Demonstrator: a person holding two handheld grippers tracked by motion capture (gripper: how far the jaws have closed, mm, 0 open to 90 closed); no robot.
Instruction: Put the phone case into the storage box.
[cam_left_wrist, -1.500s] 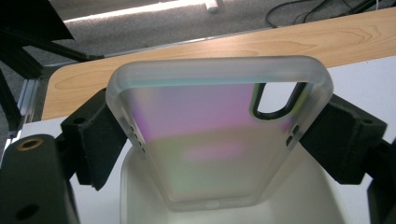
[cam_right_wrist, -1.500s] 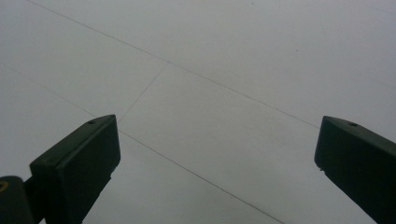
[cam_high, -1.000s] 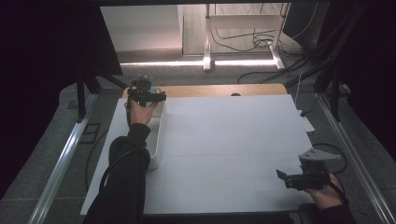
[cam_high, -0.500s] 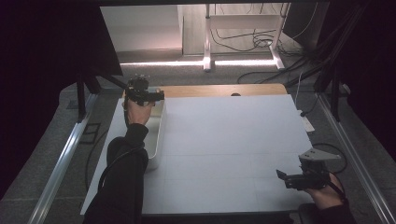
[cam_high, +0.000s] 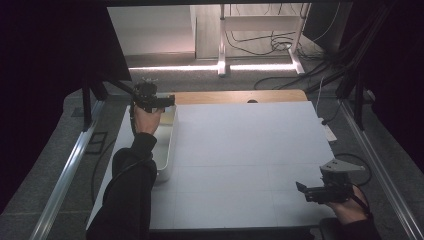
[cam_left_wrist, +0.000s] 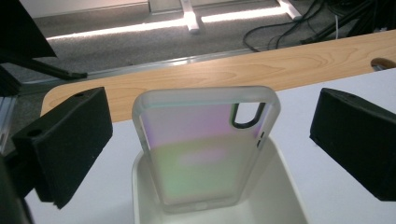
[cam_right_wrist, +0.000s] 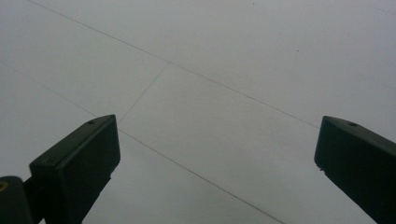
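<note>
Two grippers are in our hands. From the high view, our left arm reaches far forward along the left side of the table (cam_high: 250, 150), sleeve stretched over a white bin (cam_high: 167, 145), with the left gripper (cam_high: 150, 97) held at the bin's far end, near the wooden edge. Our right hand (cam_high: 347, 207) sits low at the near right corner, the right gripper (cam_high: 320, 190) pointing leftward across the white surface.

The left gripper view gives us what the high view cannot: a translucent phone case (cam_left_wrist: 205, 144), iridescent pink and green, stands nearly upright in the white bin, its camera cutout at the upper right. Its lower end rests inside the bin. The left jaws are spread wide, one at either side of the case and apart from it, grasping nothing.

The right gripper view looks down on bare white tabletop crossed by thin seam lines; the right jaws are likewise spread wide with nothing between them.
</note>
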